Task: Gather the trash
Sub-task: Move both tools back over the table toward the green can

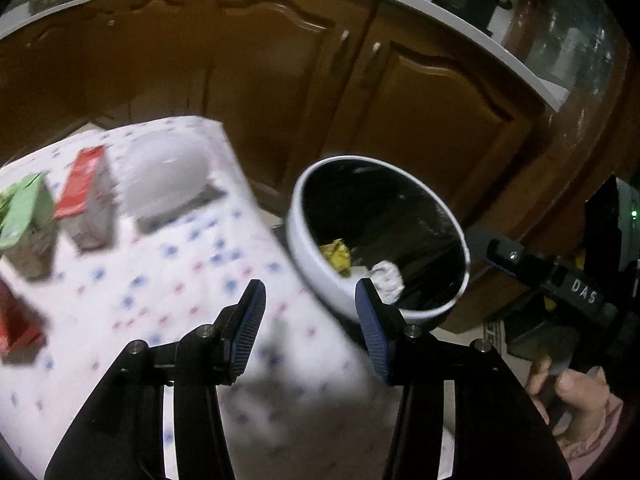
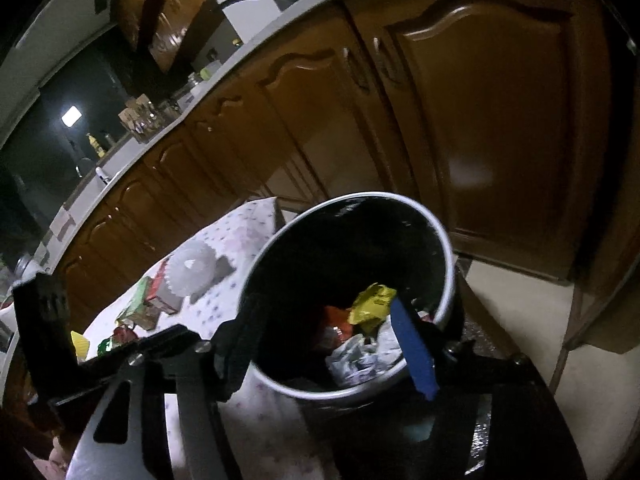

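Observation:
A white round trash bin (image 1: 320, 276) with a black liner stands beside the table; it holds a yellow wrapper (image 1: 338, 254) and crumpled white paper (image 1: 387, 276). My left gripper (image 1: 310, 328) is open and empty over the table edge, next to the bin. In the right wrist view my right gripper (image 2: 332, 344) is open over the bin's mouth (image 2: 448, 248), above the yellow wrapper (image 2: 372, 304), an orange wrapper (image 2: 336, 320) and crumpled white paper (image 2: 360, 356). The right gripper body also shows in the left wrist view (image 1: 560, 280).
The table has a white cloth with small blue and red dots (image 1: 192, 280). On it stand green (image 1: 24, 216) and red (image 1: 84, 200) cartons and a white lid-like object (image 1: 164, 176). Brown cabinet doors (image 1: 432, 120) and a countertop are behind.

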